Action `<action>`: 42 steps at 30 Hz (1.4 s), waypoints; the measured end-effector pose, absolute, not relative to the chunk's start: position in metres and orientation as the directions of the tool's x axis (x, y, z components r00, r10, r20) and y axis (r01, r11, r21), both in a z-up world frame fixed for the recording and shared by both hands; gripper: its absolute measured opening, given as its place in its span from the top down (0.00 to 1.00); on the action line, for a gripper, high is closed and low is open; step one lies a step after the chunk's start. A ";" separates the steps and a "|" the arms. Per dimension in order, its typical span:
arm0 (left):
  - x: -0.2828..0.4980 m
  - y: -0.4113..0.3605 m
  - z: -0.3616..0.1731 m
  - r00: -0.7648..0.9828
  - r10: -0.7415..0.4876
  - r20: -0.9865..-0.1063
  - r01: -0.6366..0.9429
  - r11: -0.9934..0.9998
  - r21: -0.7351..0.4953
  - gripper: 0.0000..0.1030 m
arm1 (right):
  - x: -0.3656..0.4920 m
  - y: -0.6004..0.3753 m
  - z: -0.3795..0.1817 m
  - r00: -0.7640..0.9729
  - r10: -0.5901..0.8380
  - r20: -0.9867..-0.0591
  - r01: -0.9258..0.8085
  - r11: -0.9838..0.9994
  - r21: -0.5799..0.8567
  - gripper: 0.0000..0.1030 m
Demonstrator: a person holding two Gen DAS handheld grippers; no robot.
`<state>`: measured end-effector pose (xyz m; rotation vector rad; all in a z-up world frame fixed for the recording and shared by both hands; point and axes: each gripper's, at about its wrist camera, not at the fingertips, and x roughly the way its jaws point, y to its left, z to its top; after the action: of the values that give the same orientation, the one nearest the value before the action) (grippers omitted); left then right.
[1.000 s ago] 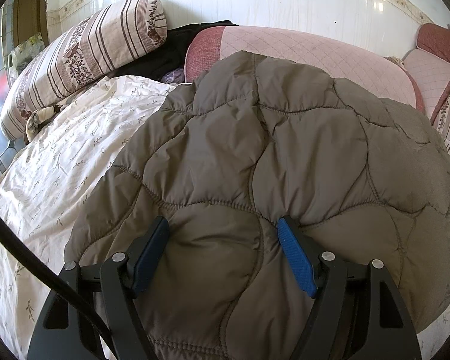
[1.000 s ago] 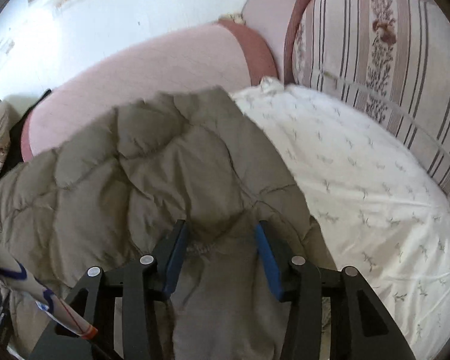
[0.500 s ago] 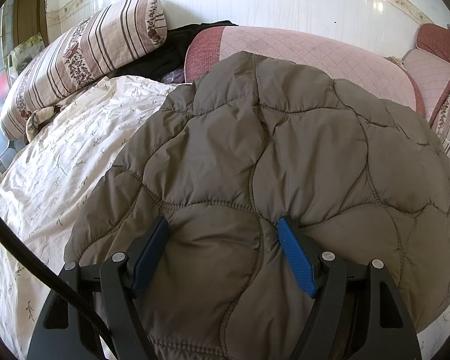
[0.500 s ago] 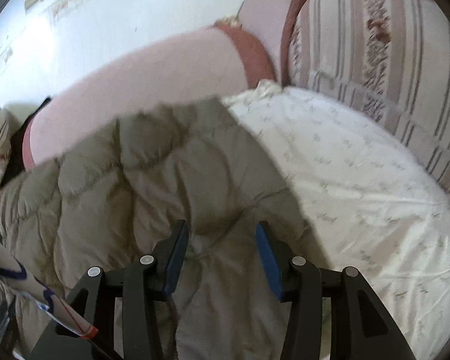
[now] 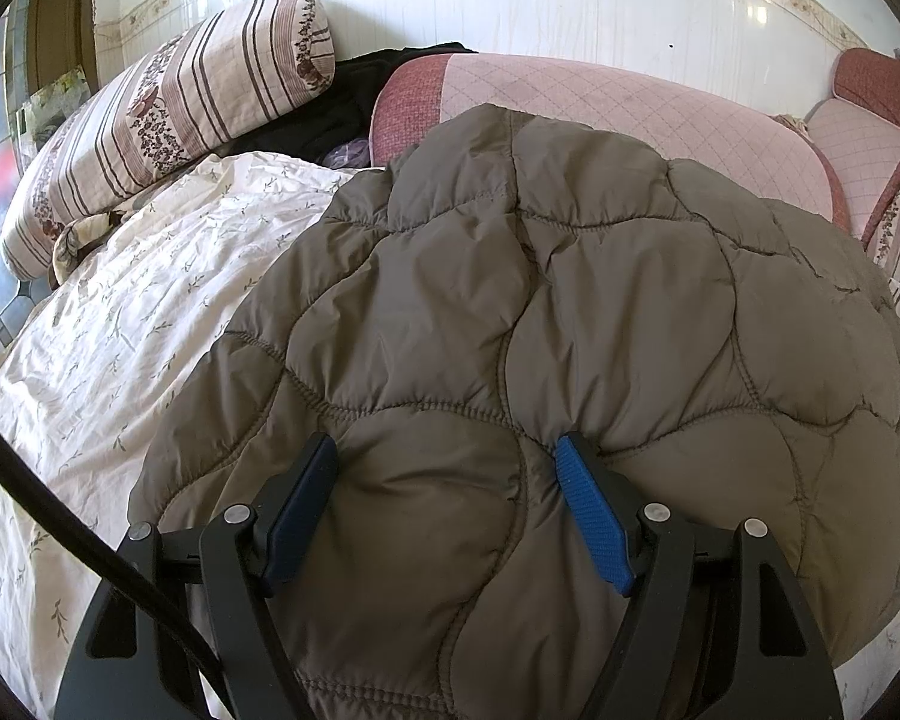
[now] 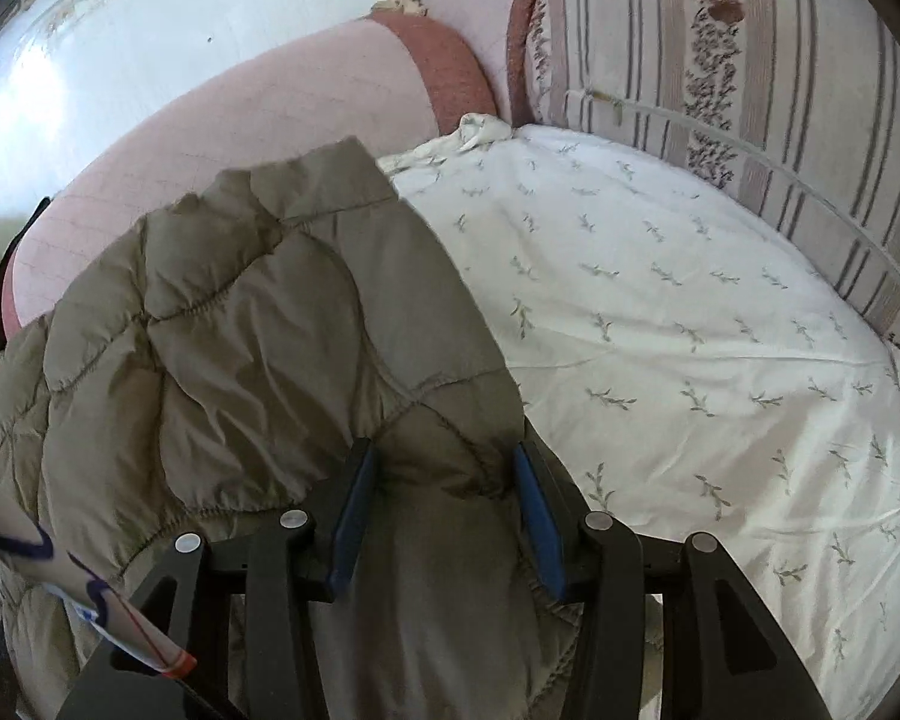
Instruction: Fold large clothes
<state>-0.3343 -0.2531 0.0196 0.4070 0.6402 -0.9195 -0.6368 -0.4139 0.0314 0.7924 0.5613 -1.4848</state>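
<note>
The quilted jacket lies in a puffy heap on the bed, its far edge against the pink cushions; I judge the folding barely underway, with no tidy fold showing. My left gripper has its fingers clamped on a thick bunch of the padding near the hem. My right gripper pinches the jacket's edge likewise. Striped bolsters flank the bed.

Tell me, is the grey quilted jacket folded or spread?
Folded: the jacket shows a straight doubled edge, bunched in both claws.
</note>
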 end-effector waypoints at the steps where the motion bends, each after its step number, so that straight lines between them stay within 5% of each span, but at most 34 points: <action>1: -0.334 -0.252 0.020 0.442 -0.604 -0.664 0.832 0.553 0.051 0.27 | -0.632 -0.407 0.041 0.003 -0.688 -0.725 0.993 -0.084 0.085 0.51; 6: -0.325 -0.239 0.038 0.470 -0.641 -0.607 0.803 0.595 -0.006 0.28 | -0.592 -0.376 0.075 0.094 -0.814 -0.574 0.996 0.082 0.047 0.51; 14: -0.296 -0.240 0.029 0.559 -0.527 -0.640 0.707 0.706 0.035 0.27 | -0.511 -0.353 0.055 0.253 -0.734 -0.631 0.937 0.349 -0.031 0.50; 42: -0.304 -0.243 0.023 0.590 -0.509 -0.627 0.702 0.707 0.088 0.27 | -0.478 -0.339 0.030 0.071 -0.791 -0.608 0.904 0.308 -0.296 0.45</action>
<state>-0.3040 -0.2425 0.0235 0.3450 0.6102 -0.7207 -0.4781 -0.3386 0.0300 0.1757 0.7801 -1.2843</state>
